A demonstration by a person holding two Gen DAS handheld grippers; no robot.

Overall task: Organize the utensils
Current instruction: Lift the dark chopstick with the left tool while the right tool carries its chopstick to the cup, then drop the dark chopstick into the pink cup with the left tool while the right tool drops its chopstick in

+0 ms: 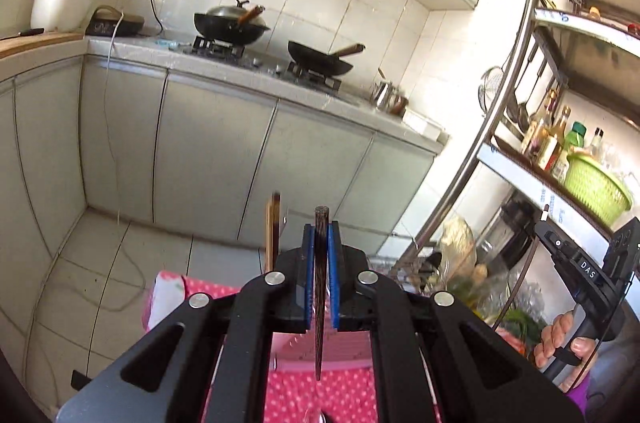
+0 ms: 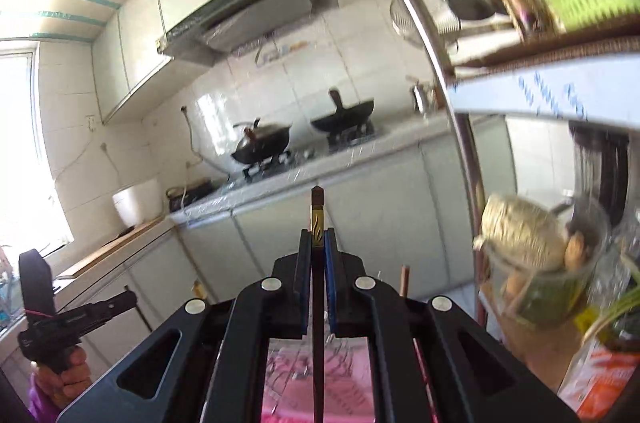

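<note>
Nearest the lens, bottom centre of the left wrist view, we have the left tongs (image 1: 321, 247) clamped almost fully closed on a dark wooden chopstick (image 1: 320, 303), blue pads (image 1: 307, 263) pressing it from both sides; its blunt end pokes up past the tips and the thin end hangs down toward the pink dotted cloth (image 1: 312, 399) at the frame bottom. In the right wrist view, same spot, the right tongs (image 2: 319, 243) are likewise nearly closed on a second chopstick with a gold band (image 2: 319, 223), the band sitting right at the pad tips. We judge both sticks light, stiff, thin and smooth, so likely to pivot or slide in the pads; a hold nearer the thick upper part looks safer than the tapered end. More brown stick tops (image 1: 274, 219) stand just left of the left tongs; we cannot tell what holds them. Lower right, a hand (image 1: 560, 343) grips the other handle. Farther off, centre, two woks (image 1: 320, 57) sit on the stove along the counter (image 1: 256, 69); a metal shelf rack with a green basket (image 1: 596, 187) is at right.
</note>
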